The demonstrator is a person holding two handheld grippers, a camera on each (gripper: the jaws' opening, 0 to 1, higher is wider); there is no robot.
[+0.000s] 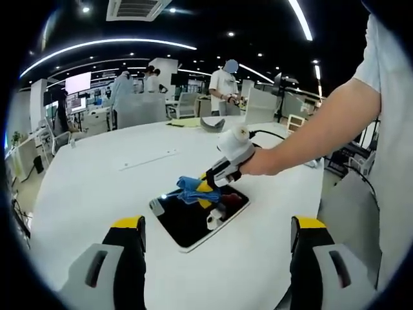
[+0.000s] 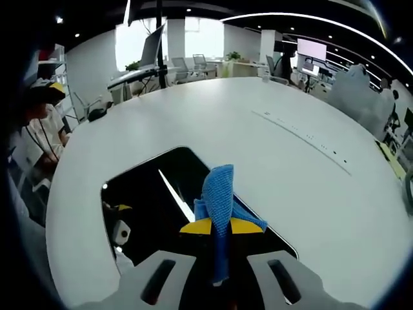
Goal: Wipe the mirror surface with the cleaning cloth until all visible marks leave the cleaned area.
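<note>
Overall, the labelled parts run from largest to smallest.

Table (image 1: 97, 187): a broad white top with a rounded edge; it carries the mirror and, further back, a few papers too small to read.

Mirror (image 1: 187, 226): a dark rectangular panel with rounded corners and a pale rim, lying flat on the table. In the right gripper view its glossy surface (image 2: 155, 200) reflects a bright ceiling light strip and part of the gripper above it.

Right gripper (image 1: 216, 175): held in a person's hand (image 1: 258, 161), reaching over the mirror from its far side. The yellow-tipped jaws are closed on the cloth, seen pinched together in the right gripper view (image 2: 219, 227).

Left gripper (image 1: 219, 236): its two yellow-tipped jaws stand wide apart with nothing between them, above the table on the near side of the mirror.

Cleaning cloth (image 1: 190, 188): blue, bunched, clamped between the right gripper's jaws. It hangs at the jaw tips over the mirror's far edge; whether it touches the glass cannot be told. In the right gripper view the cloth (image 2: 219, 194) rises ahead of the jaws over the mirror.
</note>
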